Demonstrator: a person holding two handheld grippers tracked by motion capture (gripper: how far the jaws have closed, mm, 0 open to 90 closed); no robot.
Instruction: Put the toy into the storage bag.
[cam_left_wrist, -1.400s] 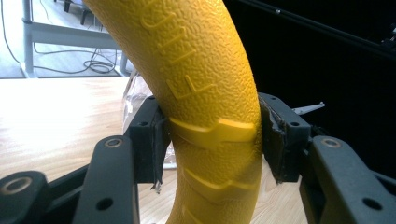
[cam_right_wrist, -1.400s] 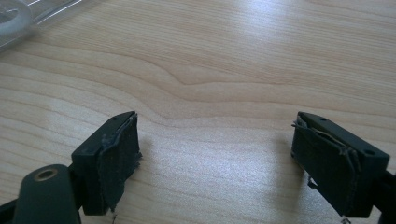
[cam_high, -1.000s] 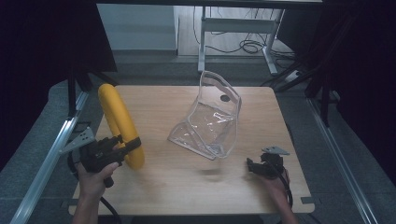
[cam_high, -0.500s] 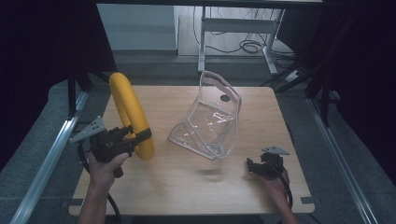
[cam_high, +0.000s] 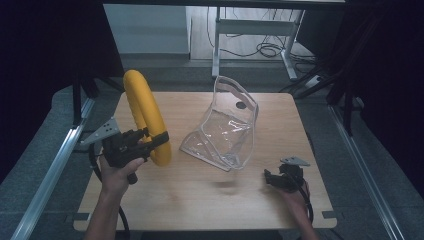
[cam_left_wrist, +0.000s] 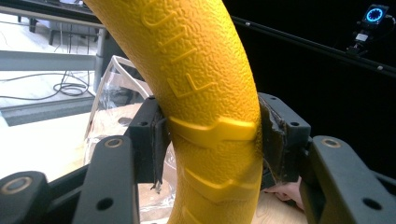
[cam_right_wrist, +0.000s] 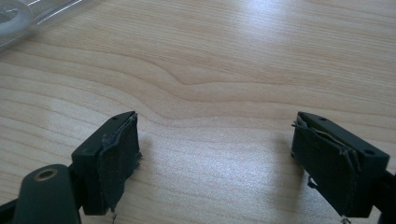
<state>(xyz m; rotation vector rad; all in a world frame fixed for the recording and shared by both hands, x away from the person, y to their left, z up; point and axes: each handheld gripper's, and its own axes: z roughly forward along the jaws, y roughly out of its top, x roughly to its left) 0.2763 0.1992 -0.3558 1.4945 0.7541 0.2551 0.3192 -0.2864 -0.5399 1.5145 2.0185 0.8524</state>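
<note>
Yellow ring (cam_high: 146, 116): held upright off the table (cam_high: 200, 205) at about nine o'clock, its lower arc pinched between the jaws of the left gripper (cam_high: 150, 142); raised lettering was seen on its skin in the left gripper view (cam_left_wrist: 201, 93). Clear plastic bag (cam_high: 225, 130): stood open near the table's centre, just right of the ring, apart from it. Right gripper (cam_high: 274, 180): rested at about four o'clock, jaws spread wide over bare wood, nothing held (cam_right_wrist: 215, 163). Step judged: ring being carried toward the bag; next, the bag's mouth would probably need steadying by the right gripper, and the ring tilting to enter.
</note>
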